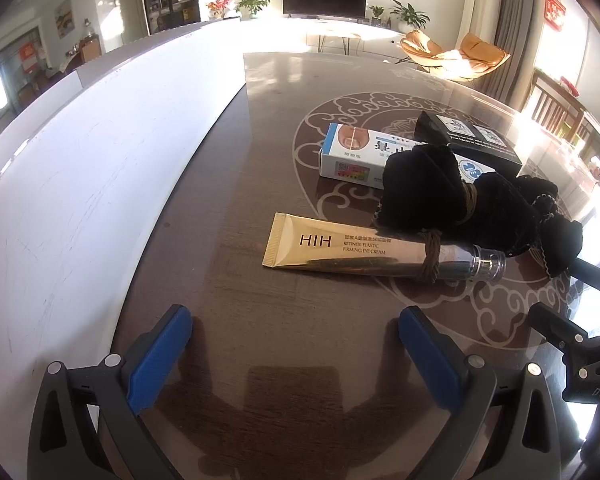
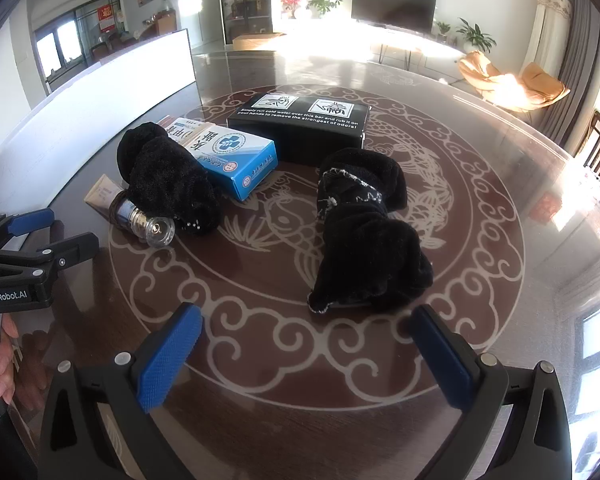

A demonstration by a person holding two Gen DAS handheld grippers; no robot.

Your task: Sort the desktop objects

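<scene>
Resting low over the dark patterned table (image 1: 228,216), the left gripper (image 1: 296,356) has its blue-padded jaws spread wide with nothing between them. From this gripper, the gold eye-cream tube (image 1: 340,250) lies at 12 o'clock, near but apart from the fingertips, flat on its side with the crimped end at 11 o'clock and the clear cap (image 1: 490,265) at 1 o'clock. A brown cord (image 1: 430,256) is wound around the tube near the cap. A black velvet cloth (image 1: 440,192) sits just behind the tube and overlaps the blue-and-white carton (image 1: 352,156); a black box (image 1: 468,138) lies beyond at 1 o'clock.

The right gripper (image 2: 306,354) is likewise wide open and holds nothing. A second black cloth (image 2: 364,236) lies at 12 o'clock, its near hem close to the right fingertip. Bare table surface lies between both pads and extends toward 10 o'clock. In the right wrist view the carton (image 2: 236,158), first cloth (image 2: 168,180) and tube cap (image 2: 160,232) group at 10 to 11 o'clock, with the black box (image 2: 300,128) at 12 o'clock behind them.

A white panel (image 1: 80,184) borders the table from 9 to 11 o'clock of the left gripper. The left gripper (image 2: 48,236) appears at 9 o'clock in the right wrist view.
</scene>
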